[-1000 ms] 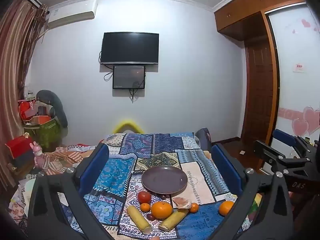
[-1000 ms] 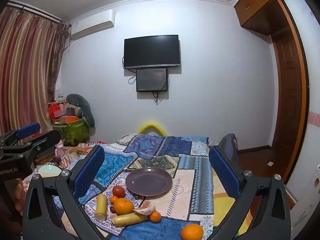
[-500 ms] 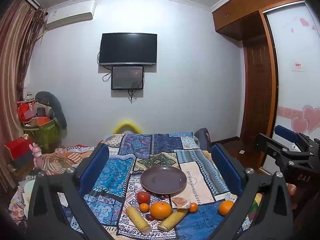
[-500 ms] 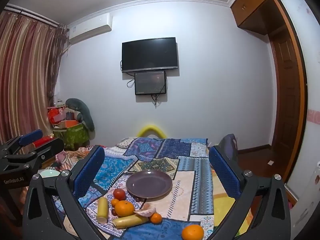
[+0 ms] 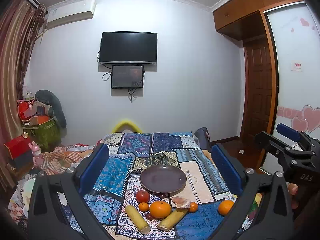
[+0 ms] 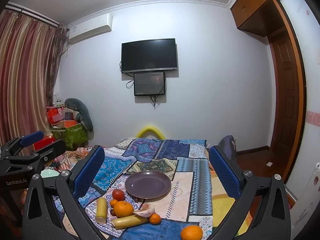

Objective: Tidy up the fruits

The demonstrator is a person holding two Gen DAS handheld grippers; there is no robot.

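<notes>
Patchwork bed (image 5: 160, 156) lower centre carries 1 purple plate (image 5: 163, 178); just below it 2 big oranges (image 5: 160, 209), 2 yellow stalks (image 5: 137, 219), 1 tomato (image 5: 142, 196), 2 sm. oranges (image 5: 143, 206). L gripper (image 5: 160, 168) & R gripper (image 6: 157, 167) both spread wide, holding nothing.

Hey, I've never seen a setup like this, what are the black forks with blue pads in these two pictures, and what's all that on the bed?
Those are handheld grippers, one in each of a person's hands, with a camera on each looking forward between the blue-padded jaws. One picture comes from the left gripper, the other from the right gripper; each also glimpses the other at its edge. Both jaws stand open, holding nothing. On the patchwork cloth lies an empty purple plate. In front of it: a tomato, a large orange, smaller oranges, and two yellow stalk pieces.
</notes>
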